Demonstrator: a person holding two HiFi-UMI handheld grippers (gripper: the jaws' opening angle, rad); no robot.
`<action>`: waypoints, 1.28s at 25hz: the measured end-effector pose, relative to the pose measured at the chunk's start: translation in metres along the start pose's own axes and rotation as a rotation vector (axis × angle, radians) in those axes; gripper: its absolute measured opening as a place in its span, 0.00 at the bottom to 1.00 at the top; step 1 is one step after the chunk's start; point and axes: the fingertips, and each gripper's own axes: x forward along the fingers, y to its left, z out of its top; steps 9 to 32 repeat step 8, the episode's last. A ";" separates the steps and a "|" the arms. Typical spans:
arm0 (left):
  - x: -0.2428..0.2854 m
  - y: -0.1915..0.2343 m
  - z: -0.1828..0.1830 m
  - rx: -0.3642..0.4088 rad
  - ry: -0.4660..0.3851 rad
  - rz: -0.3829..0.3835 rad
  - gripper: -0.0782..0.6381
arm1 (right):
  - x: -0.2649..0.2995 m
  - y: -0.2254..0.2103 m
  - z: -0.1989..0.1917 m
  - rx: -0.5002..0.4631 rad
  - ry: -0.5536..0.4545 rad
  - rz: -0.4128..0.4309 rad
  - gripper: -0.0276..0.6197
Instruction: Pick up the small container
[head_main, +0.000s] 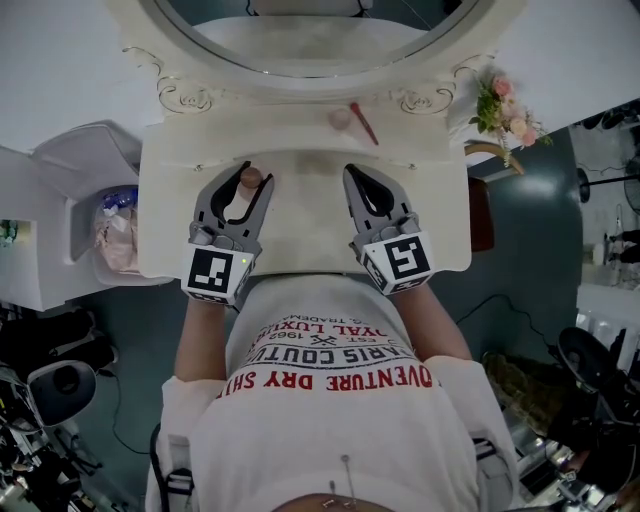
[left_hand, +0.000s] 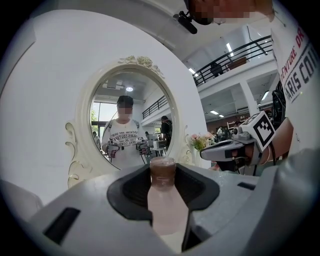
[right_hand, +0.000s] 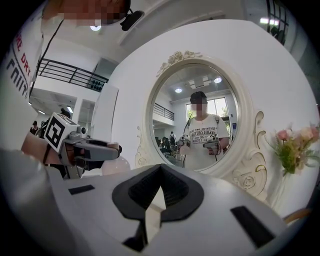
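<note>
**Q:** What is between the left jaws?

**A:** The left gripper (head_main: 253, 180) has closed its jaws on the small container (left_hand: 164, 207), a pale bottle with a brown cap. It sits centre left in the head view, over the cream dressing table (head_main: 310, 235).

**Q:** Which step is this?

**A:** The grasp looks made, and a steady upward lift seems next. The right gripper (right_hand: 160, 170) is at centre right, pinched together on nothing. Both forearms reach forward.

An oval mirror (head_main: 300, 35) is seen at the back of a cream dressing table (head_main: 170, 220). Pink flowers (head_main: 505, 105) are set just right of the mirror, and a red stick (head_main: 363, 123) is laid below it.
</note>
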 end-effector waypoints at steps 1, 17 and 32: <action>0.001 -0.001 0.000 -0.002 -0.003 -0.003 0.32 | 0.000 0.000 -0.001 -0.003 0.002 0.000 0.04; 0.004 -0.003 0.005 0.003 -0.008 -0.012 0.32 | 0.005 -0.003 0.000 -0.014 0.004 -0.005 0.04; 0.004 -0.003 0.005 0.003 -0.008 -0.012 0.32 | 0.005 -0.003 0.000 -0.014 0.004 -0.005 0.04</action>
